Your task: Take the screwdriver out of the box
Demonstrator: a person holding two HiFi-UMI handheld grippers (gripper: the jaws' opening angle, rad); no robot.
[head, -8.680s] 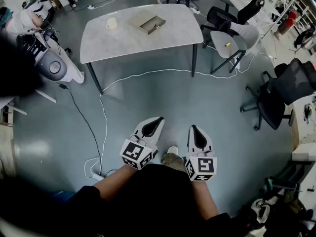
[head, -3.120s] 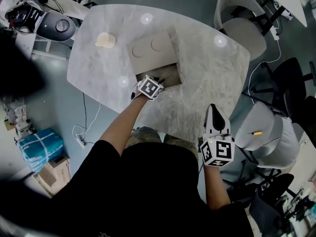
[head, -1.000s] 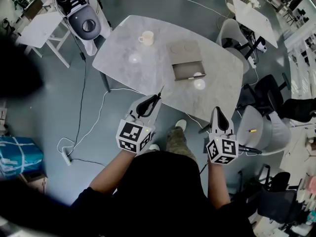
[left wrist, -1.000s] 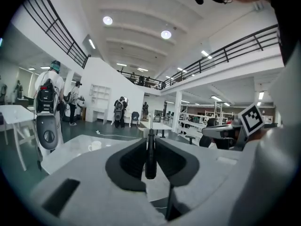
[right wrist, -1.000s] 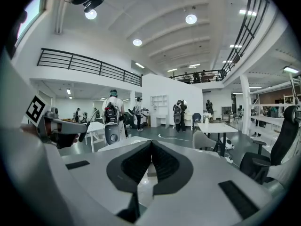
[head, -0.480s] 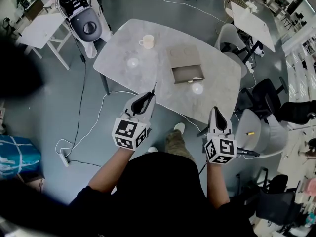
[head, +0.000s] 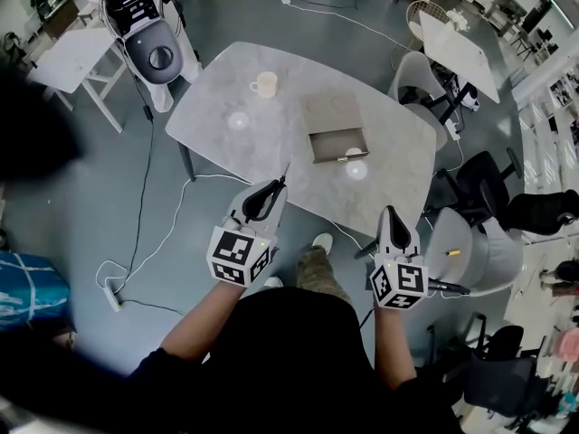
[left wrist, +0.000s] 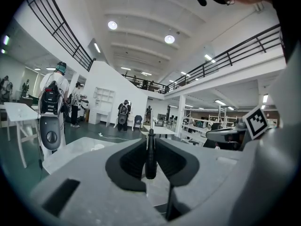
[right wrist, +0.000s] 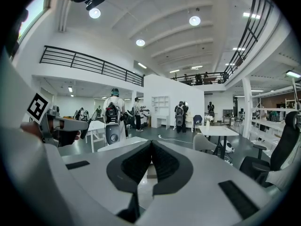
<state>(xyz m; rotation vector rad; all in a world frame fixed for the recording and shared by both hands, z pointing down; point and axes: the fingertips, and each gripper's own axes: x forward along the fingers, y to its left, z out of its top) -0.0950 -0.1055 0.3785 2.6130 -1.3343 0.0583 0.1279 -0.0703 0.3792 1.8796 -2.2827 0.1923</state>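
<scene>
— Black, slim handle and a thin metal shaft: that is how we see the screwdriver [head: 283, 172] [left wrist: 150, 155]. Where is it?
— We find it clamped between the jaws of the left gripper [head: 275, 188] [left wrist: 150, 138], held up in front of the person by the near edge of the table [head: 271, 143]. The box [head: 313, 148] lies open on the table, well apart from it.
— What differs from three seconds ago?
— Then we saw the left gripper reaching into the box. Now it is drawn back from the box with the screwdriver in its grip. The right gripper [head: 391, 212] [right wrist: 150, 144] hangs in much the same place at the person's right side, jaws pressed together on nothing.
— Which way does the tool point?
— Its long axis runs along the gripper's jaws. We see the tip poke out past the fingertips, away from the person and toward the table. The handle end sits back between the pads.
</scene>
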